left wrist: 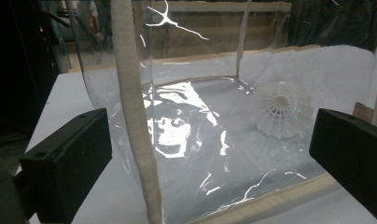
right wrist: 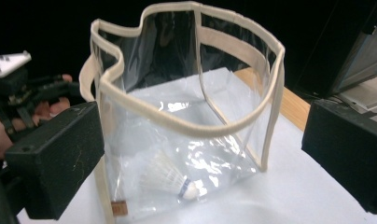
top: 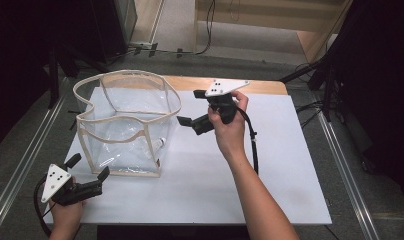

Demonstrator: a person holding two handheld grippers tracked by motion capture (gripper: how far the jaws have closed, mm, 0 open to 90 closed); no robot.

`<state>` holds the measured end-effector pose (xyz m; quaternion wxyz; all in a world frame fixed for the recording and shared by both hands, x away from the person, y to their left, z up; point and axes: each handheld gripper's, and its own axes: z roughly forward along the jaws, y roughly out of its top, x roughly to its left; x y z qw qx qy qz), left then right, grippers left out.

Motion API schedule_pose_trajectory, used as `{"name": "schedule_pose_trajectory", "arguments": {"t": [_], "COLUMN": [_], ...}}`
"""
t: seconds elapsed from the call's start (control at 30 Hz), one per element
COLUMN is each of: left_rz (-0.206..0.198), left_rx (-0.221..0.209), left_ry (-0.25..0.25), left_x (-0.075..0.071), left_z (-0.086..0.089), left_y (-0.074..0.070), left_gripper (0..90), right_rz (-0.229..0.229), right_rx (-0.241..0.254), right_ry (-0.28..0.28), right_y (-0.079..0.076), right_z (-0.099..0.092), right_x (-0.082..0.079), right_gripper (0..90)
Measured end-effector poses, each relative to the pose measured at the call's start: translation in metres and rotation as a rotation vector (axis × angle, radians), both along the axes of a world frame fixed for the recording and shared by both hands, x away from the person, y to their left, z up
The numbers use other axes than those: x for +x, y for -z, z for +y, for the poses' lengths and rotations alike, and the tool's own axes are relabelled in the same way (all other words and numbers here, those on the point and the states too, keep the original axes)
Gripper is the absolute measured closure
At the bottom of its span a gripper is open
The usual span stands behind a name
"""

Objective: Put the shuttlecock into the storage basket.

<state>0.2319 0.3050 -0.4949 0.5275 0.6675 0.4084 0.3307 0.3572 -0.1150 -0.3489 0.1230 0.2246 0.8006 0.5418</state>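
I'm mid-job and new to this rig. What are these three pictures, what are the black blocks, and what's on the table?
No robot arm here: a person holds a hand-held gripper in each hand. The high view looks down on the white table, with the left gripper at the near corner and the right gripper raised beside the bag. The other two pictures come from cameras riding on each gripper; the black blocks at the bottom are that gripper's own jaws. On the table stands a clear plastic bag with beige trim, open at the top. A white shuttlecock lies inside it. Both grippers are open and hold nothing.
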Motion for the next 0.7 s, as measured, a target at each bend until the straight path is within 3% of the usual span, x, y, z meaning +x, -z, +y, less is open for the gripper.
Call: {"name": "schedule_pose_trajectory", "arguments": {"t": [0.2, 0.5, 0.7], "left_rz": [-0.001, -0.001, -0.001], "left_rx": [-0.001, 0.0, 0.001], "left_ry": [0.001, -0.002, -0.003], "left_x": [0.0, 0.0, 0.0], "left_z": [0.0, 0.0, -0.001], "left_y": [0.0, 0.0, 0.0], "left_gripper": [0.0, 0.0, 0.0], "right_rz": [-0.013, -0.011, -0.035], "right_rx": [-0.014, 0.01, 0.012], "right_ry": [0.015, 0.032, 0.042], "right_y": [0.008, 0.023, 0.034], "right_z": [-0.006, -0.021, -0.03], "right_x": [-0.007, -0.015, -0.02], "right_gripper": [0.0, 0.0, 0.0]}}
